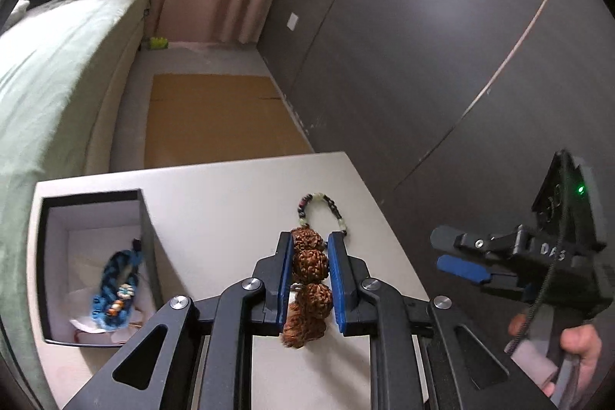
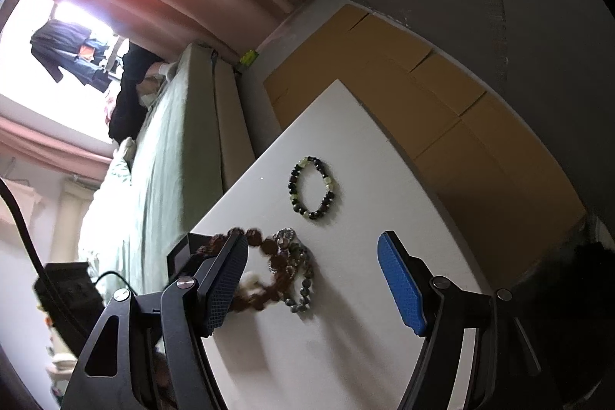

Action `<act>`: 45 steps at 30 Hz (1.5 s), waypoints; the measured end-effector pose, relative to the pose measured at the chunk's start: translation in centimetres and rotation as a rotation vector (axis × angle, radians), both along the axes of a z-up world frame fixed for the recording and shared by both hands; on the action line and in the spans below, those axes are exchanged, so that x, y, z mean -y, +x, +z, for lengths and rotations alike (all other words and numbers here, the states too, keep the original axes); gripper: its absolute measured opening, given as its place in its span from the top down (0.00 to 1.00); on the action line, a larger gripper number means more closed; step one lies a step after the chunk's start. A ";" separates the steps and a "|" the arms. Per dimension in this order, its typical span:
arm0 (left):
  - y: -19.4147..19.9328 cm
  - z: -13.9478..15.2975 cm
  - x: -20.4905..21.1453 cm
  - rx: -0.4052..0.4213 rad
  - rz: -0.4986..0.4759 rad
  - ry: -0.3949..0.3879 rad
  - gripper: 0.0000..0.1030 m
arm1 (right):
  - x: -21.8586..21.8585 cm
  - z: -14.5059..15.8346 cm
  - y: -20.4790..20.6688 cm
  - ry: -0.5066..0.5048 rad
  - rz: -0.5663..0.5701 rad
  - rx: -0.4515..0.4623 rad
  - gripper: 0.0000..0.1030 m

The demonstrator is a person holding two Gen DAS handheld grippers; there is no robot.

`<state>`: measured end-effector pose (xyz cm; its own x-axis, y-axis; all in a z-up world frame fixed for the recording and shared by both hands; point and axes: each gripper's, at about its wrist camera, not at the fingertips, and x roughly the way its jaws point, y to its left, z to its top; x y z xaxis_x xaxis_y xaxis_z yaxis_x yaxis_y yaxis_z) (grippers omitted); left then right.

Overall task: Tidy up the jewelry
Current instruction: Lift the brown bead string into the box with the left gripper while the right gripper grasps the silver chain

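Note:
My left gripper [image 1: 309, 248] is shut on a brown knobbly seed-bead bracelet [image 1: 309, 279], holding it just above the white table [image 1: 215, 202]. The same bracelet shows in the right wrist view [image 2: 269, 256], next to a grey bead strand [image 2: 303, 291]. A black-and-green bead bracelet [image 1: 323, 208] lies on the table beyond my left fingers; it also shows in the right wrist view [image 2: 311, 189]. An open box [image 1: 92, 268] at the left holds a blue braided bracelet [image 1: 115, 289]. My right gripper [image 2: 313, 279] is open and empty over the table; it appears in the left wrist view [image 1: 446, 252].
A green-covered bed [image 1: 50, 83] runs along the left. Brown cardboard [image 1: 215, 118] lies on the floor beyond the table. A dark wall [image 1: 423, 45] stands at the right. The table's far edge [image 1: 230, 160] is close.

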<state>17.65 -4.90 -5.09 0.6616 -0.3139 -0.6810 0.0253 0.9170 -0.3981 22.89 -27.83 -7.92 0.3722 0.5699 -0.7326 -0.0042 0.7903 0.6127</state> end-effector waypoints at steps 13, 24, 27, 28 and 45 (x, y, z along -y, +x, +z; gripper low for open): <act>-2.0 2.2 -4.9 0.047 0.094 -0.013 0.82 | -5.3 -1.0 -0.4 -0.010 0.108 0.005 0.35; -4.2 4.1 -9.2 0.097 0.150 -0.062 0.82 | -10.4 -3.6 0.9 -0.141 0.177 -0.003 0.57; -4.8 4.6 -10.2 0.110 0.164 -0.070 0.82 | -11.5 -4.2 1.2 -0.179 0.189 0.001 0.60; -5.0 4.8 -10.6 0.113 0.171 -0.072 0.82 | -11.8 -4.3 1.3 -0.197 0.192 0.003 0.60; -5.3 3.3 -14.0 0.076 0.281 0.053 0.82 | -11.9 -1.3 -0.2 -0.215 0.165 0.110 0.94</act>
<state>12.30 9.12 -1.84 0.7674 -0.0761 -0.6367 -0.2051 0.9116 -0.3562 22.67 -15.94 -9.18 0.3715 0.4651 -0.8035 -0.2011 0.8852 0.4194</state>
